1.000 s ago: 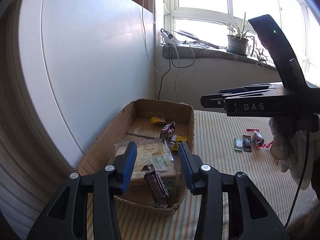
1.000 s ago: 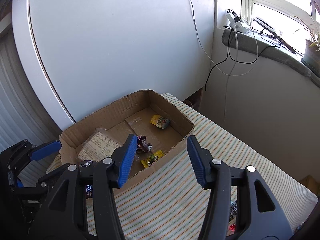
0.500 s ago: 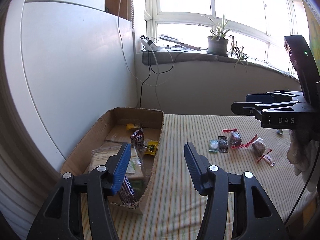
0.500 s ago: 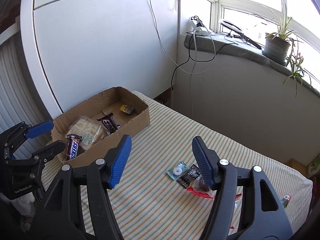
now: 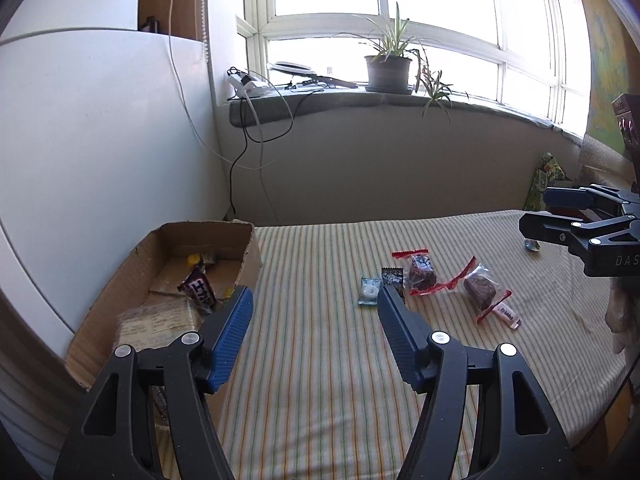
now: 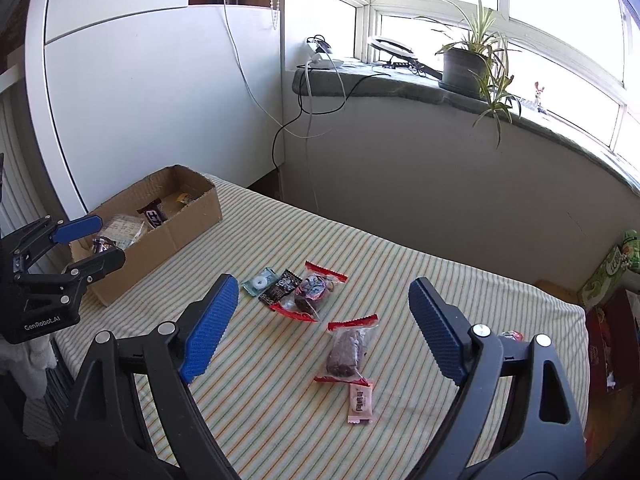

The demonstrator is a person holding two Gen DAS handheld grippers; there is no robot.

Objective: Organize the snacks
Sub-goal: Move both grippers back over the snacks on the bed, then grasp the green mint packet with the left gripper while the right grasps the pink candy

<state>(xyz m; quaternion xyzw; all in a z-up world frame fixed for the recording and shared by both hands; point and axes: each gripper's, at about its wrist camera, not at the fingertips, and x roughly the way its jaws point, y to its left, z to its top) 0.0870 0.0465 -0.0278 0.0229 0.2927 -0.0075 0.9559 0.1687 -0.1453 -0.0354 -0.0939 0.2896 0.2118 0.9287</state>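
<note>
A cardboard box (image 5: 248, 264) at the table's left holds a chocolate bar (image 5: 200, 288), a flat clear packet (image 5: 160, 320) and a yellow candy (image 5: 193, 258). On the striped cloth lie a teal mint (image 6: 260, 282), a black packet (image 6: 282, 286), two red-edged bags of dark cake (image 6: 314, 292) (image 6: 348, 350) and a pink packet (image 6: 360, 398). My left gripper (image 5: 314, 300) hangs just right of the box, jaws opening, nothing between them. My right gripper (image 6: 323, 284) hovers before the loose snacks, jaws opening wide and empty.
A white cabinet (image 5: 100, 140) stands behind the box. The window sill (image 6: 400, 80) carries a potted plant (image 6: 464, 64) and trailing cables. A small wrapped candy (image 5: 532, 245) lies near the table's far right edge. Green bags (image 6: 612, 268) stand beyond it.
Both views have swung right, from the box to the loose snacks. Both grippers' jaws have widened. The chocolate bar seen between the left fingers now lies in the box.
</note>
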